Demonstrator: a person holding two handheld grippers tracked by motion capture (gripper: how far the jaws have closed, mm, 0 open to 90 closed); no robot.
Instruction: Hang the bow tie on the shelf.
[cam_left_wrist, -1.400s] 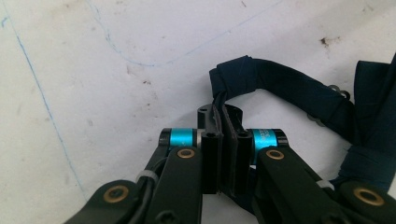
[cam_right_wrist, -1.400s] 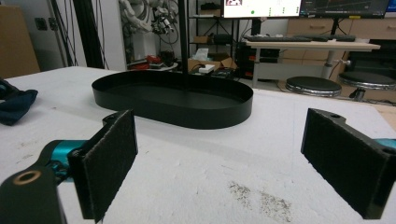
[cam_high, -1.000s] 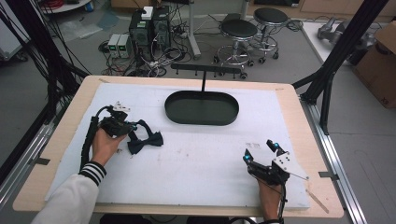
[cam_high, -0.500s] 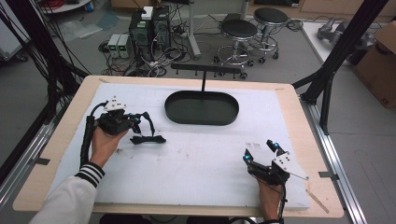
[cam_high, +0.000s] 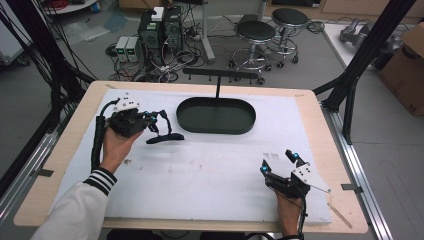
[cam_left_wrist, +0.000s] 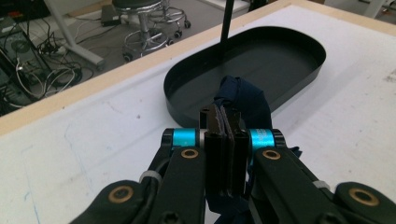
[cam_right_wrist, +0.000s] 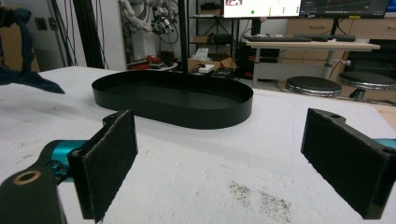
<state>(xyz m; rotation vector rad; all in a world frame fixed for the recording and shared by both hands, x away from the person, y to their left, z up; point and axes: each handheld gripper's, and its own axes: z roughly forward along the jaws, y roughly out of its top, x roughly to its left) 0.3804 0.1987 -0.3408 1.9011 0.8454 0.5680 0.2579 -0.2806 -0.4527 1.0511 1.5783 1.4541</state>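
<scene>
A dark navy strip of cloth hangs from my left gripper at the table's left. Its lower end rests on the white mat. In the left gripper view the jaws are shut on a fold of the cloth, which loops up past the fingertips toward the black oval tray. My right gripper rests near the front right edge, open with nothing between its pads. The right gripper view has the cloth at its far left.
The black oval tray sits at the back centre of the mat, with a thin post and T-shaped bar rising from it. Stools, computers and cables stand on the floor beyond the table.
My left gripper has risen and shifted slightly toward the tray, lifting the cloth so that one end now trails on the mat. The right gripper has stayed still.
</scene>
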